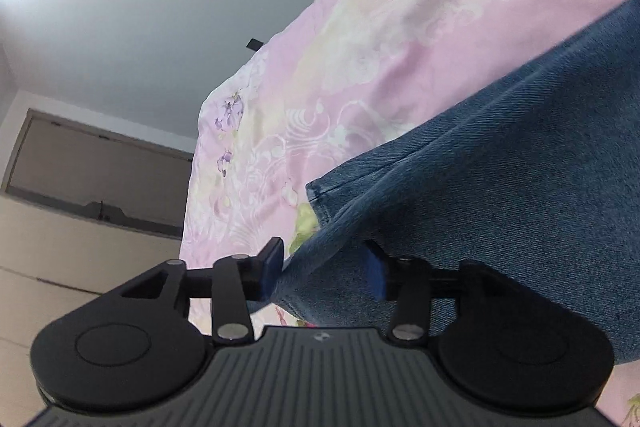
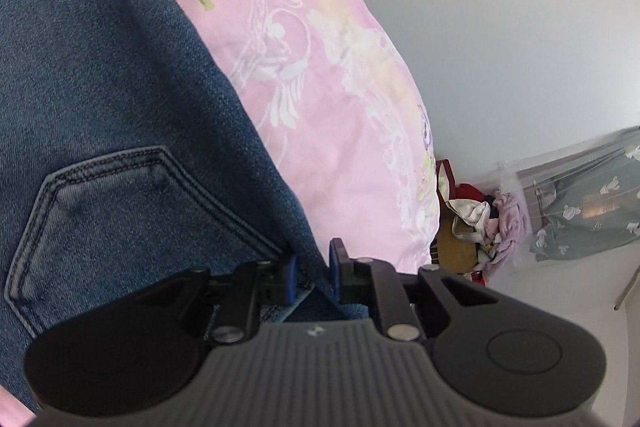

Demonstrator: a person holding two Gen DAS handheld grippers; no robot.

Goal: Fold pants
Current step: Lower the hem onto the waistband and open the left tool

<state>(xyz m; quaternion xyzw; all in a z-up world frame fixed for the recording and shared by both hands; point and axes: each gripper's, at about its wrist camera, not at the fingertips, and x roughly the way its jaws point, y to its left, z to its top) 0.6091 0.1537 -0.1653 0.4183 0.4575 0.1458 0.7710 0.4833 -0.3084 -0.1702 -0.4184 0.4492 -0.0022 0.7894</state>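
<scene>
Blue denim pants (image 1: 500, 179) lie on a pink flowered bedsheet (image 1: 360, 47). In the left wrist view my left gripper (image 1: 324, 267) has its blue-padded fingers on either side of the leg hem, with denim filling the gap between them. In the right wrist view the pants (image 2: 100, 99) show a stitched back pocket (image 2: 132, 211). My right gripper (image 2: 314, 271) is shut on the pants' side edge just beside that pocket, with a fold of denim pinched between the pads.
The bedsheet (image 2: 340, 87) ends at the bed's edge in both views. Beyond it in the left wrist view are a grey wall and a window (image 1: 104, 175). In the right wrist view a heap of clothes (image 2: 480, 223) and a grey-green curtain (image 2: 588, 195) stand past the bed.
</scene>
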